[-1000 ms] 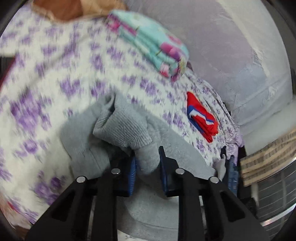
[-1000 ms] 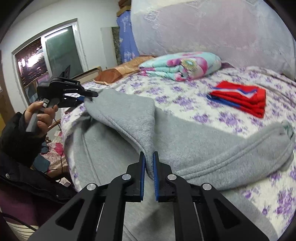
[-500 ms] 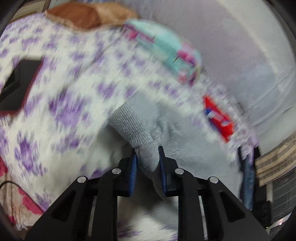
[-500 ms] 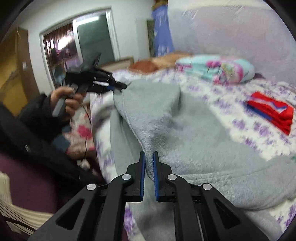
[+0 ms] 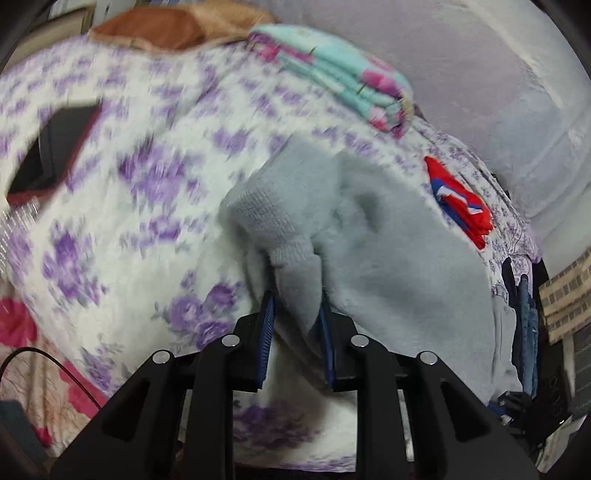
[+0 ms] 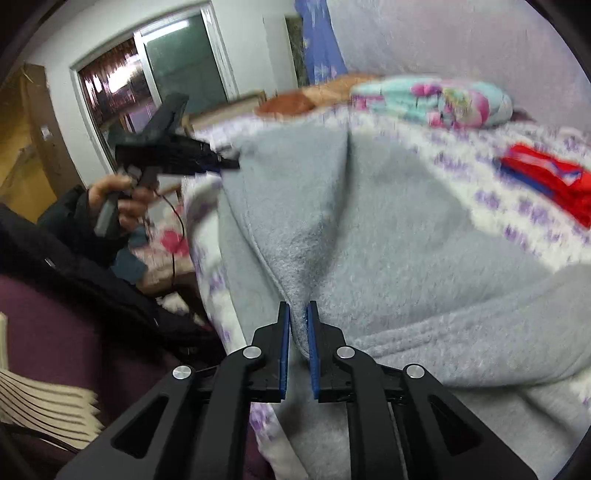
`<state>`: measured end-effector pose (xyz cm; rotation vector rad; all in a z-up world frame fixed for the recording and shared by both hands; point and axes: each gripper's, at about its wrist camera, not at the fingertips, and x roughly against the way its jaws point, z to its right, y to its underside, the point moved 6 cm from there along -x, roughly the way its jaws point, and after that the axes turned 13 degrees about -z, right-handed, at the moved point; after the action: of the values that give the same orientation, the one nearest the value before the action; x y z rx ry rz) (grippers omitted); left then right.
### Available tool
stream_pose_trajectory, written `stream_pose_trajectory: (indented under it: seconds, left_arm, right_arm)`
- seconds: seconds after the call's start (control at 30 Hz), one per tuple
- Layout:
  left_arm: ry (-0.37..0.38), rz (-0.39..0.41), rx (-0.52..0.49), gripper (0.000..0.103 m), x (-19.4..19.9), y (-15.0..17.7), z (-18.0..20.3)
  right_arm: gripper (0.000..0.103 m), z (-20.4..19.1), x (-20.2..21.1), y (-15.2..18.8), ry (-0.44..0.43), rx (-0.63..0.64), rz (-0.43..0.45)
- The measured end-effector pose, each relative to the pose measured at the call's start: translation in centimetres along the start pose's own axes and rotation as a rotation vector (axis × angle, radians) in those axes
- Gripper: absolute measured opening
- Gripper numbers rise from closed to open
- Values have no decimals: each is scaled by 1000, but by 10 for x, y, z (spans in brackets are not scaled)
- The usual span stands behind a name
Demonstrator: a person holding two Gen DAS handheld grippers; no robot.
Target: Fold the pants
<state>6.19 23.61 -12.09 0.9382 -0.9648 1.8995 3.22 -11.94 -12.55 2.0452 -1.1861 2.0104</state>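
Observation:
Grey fleece pants (image 5: 388, 251) lie spread on a bed with a purple-flowered cover (image 5: 129, 184). My left gripper (image 5: 296, 299) is shut on a thick fold of the pants just below the ribbed cuff (image 5: 258, 218). In the right wrist view the pants (image 6: 406, 229) rise in a ridge between both grippers. My right gripper (image 6: 298, 308) has a thin edge of that grey cloth between its blue pads, and its jaws are opening slightly. The left gripper (image 6: 221, 164) shows there too, held by a hand (image 6: 122, 199) at the fabric's far left corner.
A folded teal and pink blanket (image 5: 332, 74) and a brown pillow (image 5: 166, 29) lie at the head of the bed. A folded red garment (image 5: 461, 206) lies beyond the pants. A flat black object (image 5: 51, 155) rests on the cover. A wall window (image 6: 147, 74) is at left.
Both grippers have come down and forward with the pants, and the lifted ridge of cloth now stands lower over the bed. The gap between the right pads looks a little wider.

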Motion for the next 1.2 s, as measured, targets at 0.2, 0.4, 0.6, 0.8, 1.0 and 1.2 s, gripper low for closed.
stream_pose_trajectory:
  seconds: [0.2, 0.4, 0.6, 0.8, 1.0, 1.2]
  left_arm:
    - [-23, 106, -109, 29, 46, 3, 35]
    - [-18, 123, -440, 64, 55, 37, 140]
    - [59, -118, -718, 65, -30, 103, 218]
    - [-36, -226, -799, 66, -78, 131, 219]
    - [-25, -232, -777, 66, -80, 128, 207]
    - [-1, -202, -802, 66, -74, 124, 209]
  right_arm:
    - [49, 5, 49, -6, 89, -50, 133]
    - [100, 100, 160, -16, 399, -389, 338]
    - [100, 211, 131, -37, 483, -689, 45]
    - [44, 248, 43, -9, 554, -719, -221]
    - [10, 193, 154, 22, 425, -711, 212]
    - [10, 85, 242, 95, 436, -681, 555]
